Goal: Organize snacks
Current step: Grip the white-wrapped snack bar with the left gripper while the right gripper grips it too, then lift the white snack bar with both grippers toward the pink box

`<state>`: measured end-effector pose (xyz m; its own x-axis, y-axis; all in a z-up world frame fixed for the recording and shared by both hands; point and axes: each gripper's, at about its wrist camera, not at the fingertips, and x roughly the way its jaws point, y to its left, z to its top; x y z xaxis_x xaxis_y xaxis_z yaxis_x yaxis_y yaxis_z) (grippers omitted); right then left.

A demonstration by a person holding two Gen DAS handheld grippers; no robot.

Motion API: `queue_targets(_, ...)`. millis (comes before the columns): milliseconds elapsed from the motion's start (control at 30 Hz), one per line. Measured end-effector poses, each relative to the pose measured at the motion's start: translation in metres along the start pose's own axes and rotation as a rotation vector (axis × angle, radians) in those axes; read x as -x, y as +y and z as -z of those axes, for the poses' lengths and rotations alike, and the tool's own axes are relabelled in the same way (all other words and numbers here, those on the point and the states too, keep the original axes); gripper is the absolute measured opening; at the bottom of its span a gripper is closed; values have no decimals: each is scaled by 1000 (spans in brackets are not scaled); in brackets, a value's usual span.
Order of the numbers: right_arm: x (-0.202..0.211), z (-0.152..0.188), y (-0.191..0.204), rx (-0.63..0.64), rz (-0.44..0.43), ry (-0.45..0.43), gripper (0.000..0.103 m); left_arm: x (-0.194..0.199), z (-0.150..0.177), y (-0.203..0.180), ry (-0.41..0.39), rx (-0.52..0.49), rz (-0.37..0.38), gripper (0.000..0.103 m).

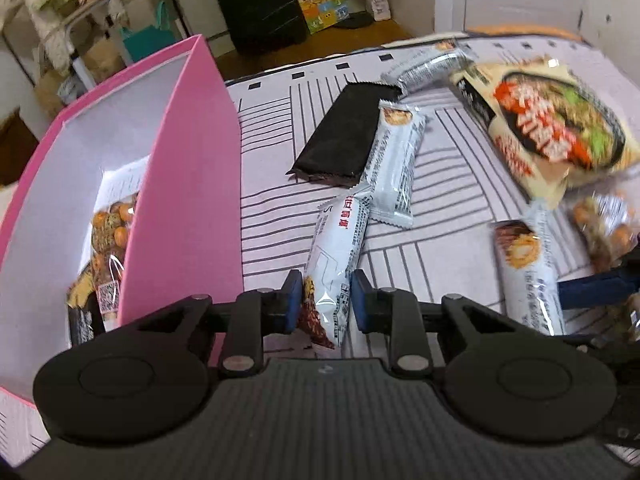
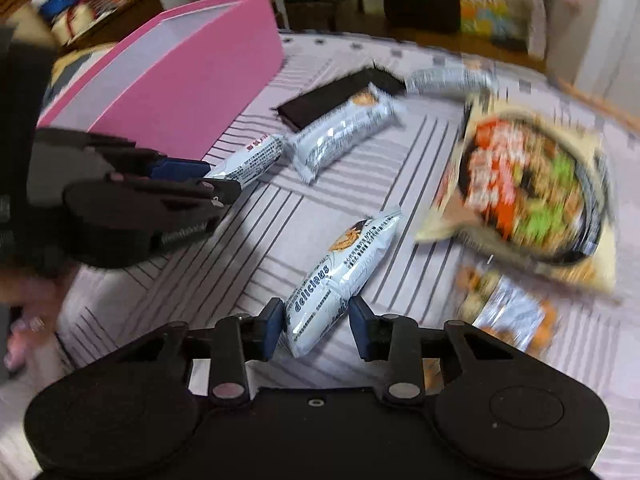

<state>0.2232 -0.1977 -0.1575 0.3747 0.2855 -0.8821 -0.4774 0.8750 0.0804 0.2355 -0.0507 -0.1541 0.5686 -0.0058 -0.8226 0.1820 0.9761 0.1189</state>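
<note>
We point our left gripper (image 1: pixel 325 300) steeply down and pinch the near end of a white snack packet (image 1: pixel 338 256) lying on the striped cloth (image 1: pixel 436 240), just beside the pink box (image 1: pixel 188 184). Our right gripper (image 2: pixel 316 326) tilts down too; its jaws sit around another white snack bar (image 2: pixel 344 276), the left pad touching it, the right pad a little apart. Farther lie a third white bar (image 1: pixel 394 164), a black packet (image 1: pixel 344 132) and a large noodle bag (image 1: pixel 552 128). Inside the box rests a nut snack pack (image 1: pixel 106 240).
</note>
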Motion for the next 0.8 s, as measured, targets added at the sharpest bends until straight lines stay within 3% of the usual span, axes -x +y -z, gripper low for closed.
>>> queue_targets(200, 1, -1, -3, -12, 4, 16, 41, 1, 0, 7, 33, 78, 118, 24)
queue_targets(233, 0, -1, -6, -37, 2, 27, 46, 1, 1, 7, 34, 86, 125, 24)
queue_targets(267, -3, -1, -8, -62, 3, 48, 57, 2, 1, 8, 37, 93, 134, 24)
queue_targets(300, -7, 0, -9, -81, -4, 66, 60, 1, 1, 8, 42, 100, 148, 24)
queue_targets(367, -11, 3, -10, -100, -34, 80, 59, -1, 2, 9, 47, 123, 155, 26)
queue_targets(467, -11, 4, -5, -75, -14, 74, 56, -1, 4, 6, 47, 117, 144, 29)
queue_targets(567, -9, 6, -8, -72, 10, 61, 37, -1, 7, -4, 51, 45, 99, 40)
queue_targets(600, -9, 6, -10, -81, 4, 59, 36, -4, 8, -7, 63, 31, 82, 45)
queue_targets(733, -8, 5, -12, -84, 9, 60, 35, -12, 12, -5, 85, 64, 94, 44)
queue_targets(800, -6, 5, -10, -78, 9, 63, 35, -11, 10, -3, 84, 68, 101, 33)
